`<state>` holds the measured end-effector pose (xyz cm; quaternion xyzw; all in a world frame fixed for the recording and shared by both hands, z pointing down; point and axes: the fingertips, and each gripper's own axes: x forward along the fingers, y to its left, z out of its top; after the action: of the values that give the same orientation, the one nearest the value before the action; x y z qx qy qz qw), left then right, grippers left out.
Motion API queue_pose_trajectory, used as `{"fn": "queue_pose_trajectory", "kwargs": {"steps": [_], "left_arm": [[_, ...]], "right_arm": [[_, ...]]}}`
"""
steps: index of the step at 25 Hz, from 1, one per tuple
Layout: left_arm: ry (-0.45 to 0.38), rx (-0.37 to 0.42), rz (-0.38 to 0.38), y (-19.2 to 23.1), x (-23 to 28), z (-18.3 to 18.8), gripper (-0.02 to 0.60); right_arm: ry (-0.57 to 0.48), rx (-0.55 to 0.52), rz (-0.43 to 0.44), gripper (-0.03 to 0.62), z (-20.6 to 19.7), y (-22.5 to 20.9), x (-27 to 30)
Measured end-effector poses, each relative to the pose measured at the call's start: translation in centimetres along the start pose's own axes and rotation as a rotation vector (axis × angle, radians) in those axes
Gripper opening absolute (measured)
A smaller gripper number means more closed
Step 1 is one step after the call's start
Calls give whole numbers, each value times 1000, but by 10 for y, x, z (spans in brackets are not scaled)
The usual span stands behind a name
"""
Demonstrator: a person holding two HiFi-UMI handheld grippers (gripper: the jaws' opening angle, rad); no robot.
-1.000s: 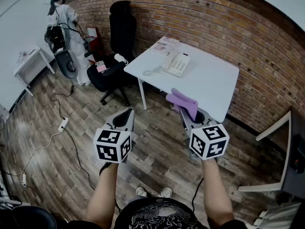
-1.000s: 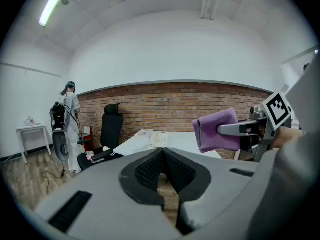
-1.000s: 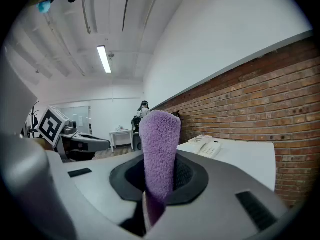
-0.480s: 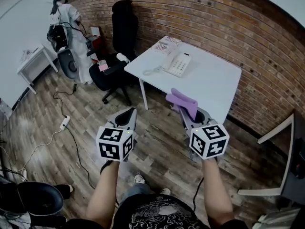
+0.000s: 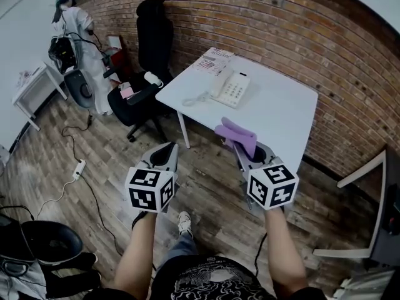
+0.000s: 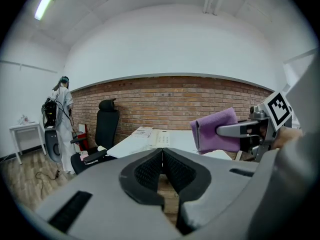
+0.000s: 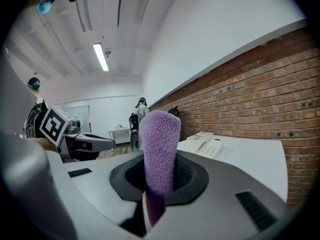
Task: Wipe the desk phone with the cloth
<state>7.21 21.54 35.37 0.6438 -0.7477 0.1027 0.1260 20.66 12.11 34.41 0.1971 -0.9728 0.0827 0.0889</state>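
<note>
Right tongs (image 5: pixel 249 150) clamp a folded purple cloth (image 5: pixel 236 133) above the floor, just short of the white bench's (image 5: pixel 284 114) near edge. Left tongs (image 6: pixel 161 156), pressed together and empty, hover farther off that edge. The desk phone (image 5: pixel 232 87) sits toward the bench's far side.

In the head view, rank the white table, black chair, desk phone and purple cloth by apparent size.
1. White table
2. Black chair
3. Desk phone and purple cloth look alike, the cloth being nearer the camera.
</note>
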Motion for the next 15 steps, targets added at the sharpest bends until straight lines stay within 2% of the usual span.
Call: {"fn": "queue_pose_trajectory", "kwargs": {"steps": [15], "left_arm": [[27, -4, -187, 104, 136, 35, 9]], "right_arm": [[46, 41, -173, 43, 26, -40, 135]]}}
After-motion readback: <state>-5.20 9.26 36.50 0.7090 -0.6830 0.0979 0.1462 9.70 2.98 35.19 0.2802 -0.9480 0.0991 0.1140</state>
